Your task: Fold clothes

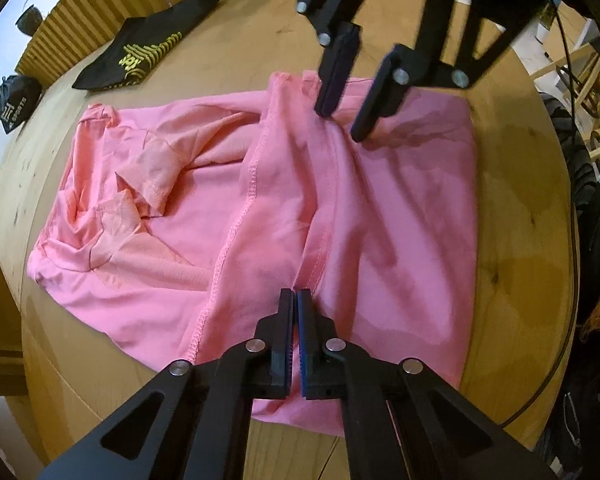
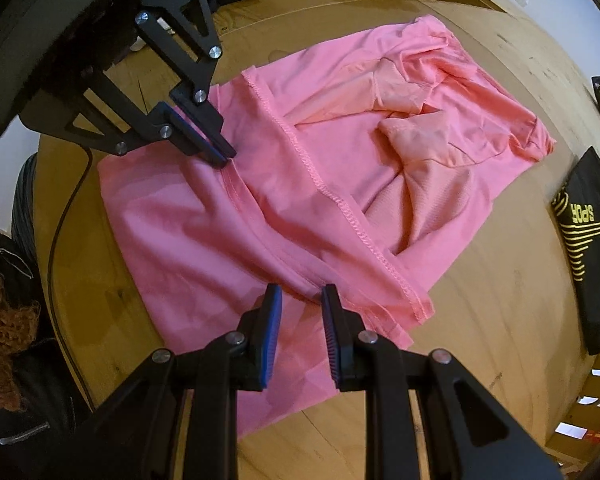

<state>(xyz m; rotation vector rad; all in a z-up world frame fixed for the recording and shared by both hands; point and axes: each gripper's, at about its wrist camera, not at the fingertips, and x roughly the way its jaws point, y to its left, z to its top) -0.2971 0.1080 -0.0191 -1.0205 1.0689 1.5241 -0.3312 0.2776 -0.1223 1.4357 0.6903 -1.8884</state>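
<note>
Right now I have the pink shirt (image 1: 260, 208) spread across the round wooden table (image 1: 520, 240), filling the middle of both wrist views, with its stitched hem edge running from the upper centre down to the lower centre of the left view. My left gripper (image 1: 297, 294) sits at the bottom centre of its own picture with its jaws fully together at a fold of the pink cloth; whether any fabric is actually caught between the pads I cannot tell, since the tips hide the contact. My right gripper (image 2: 298, 290), at the bottom centre of the right view, has its jaws parted, straddling a raised ridge of the same shirt without pressing on it.

What worries me most is an uneven lift: if the left pinch has only a thin layer or nothing at all, the fold will slide out as I raise it and the shirt will bunch. The right jaws could also close on more layers than I want, dragging the under-layer along. The loose sleeve (image 1: 156, 172) crumpled at the left of the left view may end up trapped crookedly inside the fold.

As for containers, I see none on the table. A black garment with yellow print (image 1: 148, 56) lies flat at the upper left of the left view, well apart from the shirt.
</note>
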